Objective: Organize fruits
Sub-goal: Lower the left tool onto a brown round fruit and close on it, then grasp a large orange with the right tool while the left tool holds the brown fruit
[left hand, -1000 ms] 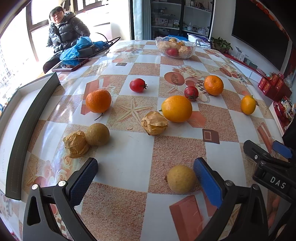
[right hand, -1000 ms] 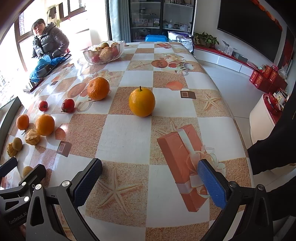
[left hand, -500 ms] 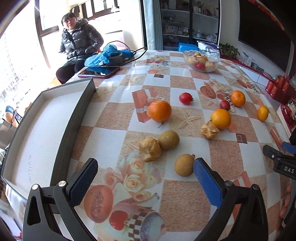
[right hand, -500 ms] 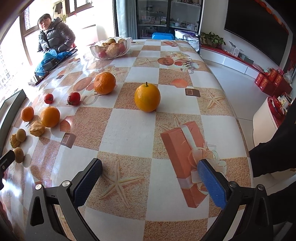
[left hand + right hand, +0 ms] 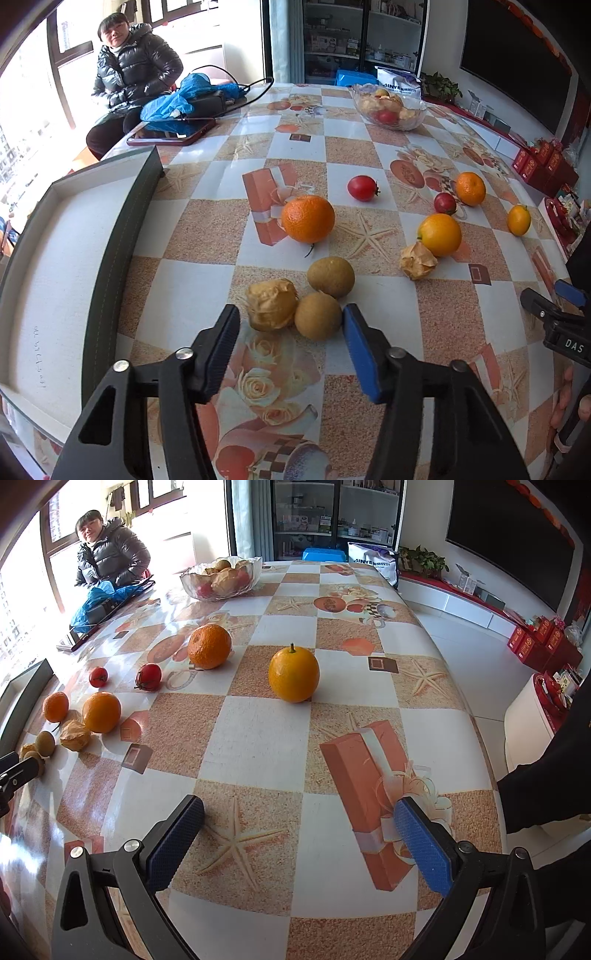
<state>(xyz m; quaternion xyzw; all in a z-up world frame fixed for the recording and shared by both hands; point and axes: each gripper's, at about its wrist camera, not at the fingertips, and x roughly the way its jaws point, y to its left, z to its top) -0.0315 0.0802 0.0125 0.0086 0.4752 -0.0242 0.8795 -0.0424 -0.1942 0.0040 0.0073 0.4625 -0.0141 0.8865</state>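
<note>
Beside the husked fruit now — brown fruit, left gripper's fingers narrower.

Glossy tablecloth — clear glass bowl.

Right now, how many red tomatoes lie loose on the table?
2. One tomato sits mid-table; another tomato sits beside the far orange. The glass bowl may hide more.

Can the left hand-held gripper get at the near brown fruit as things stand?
Probably yes. The left hand-held gripper is open around the near brown fruit, its right finger beside it. The papery husk also sits between the fingers and may get pinched.
</note>
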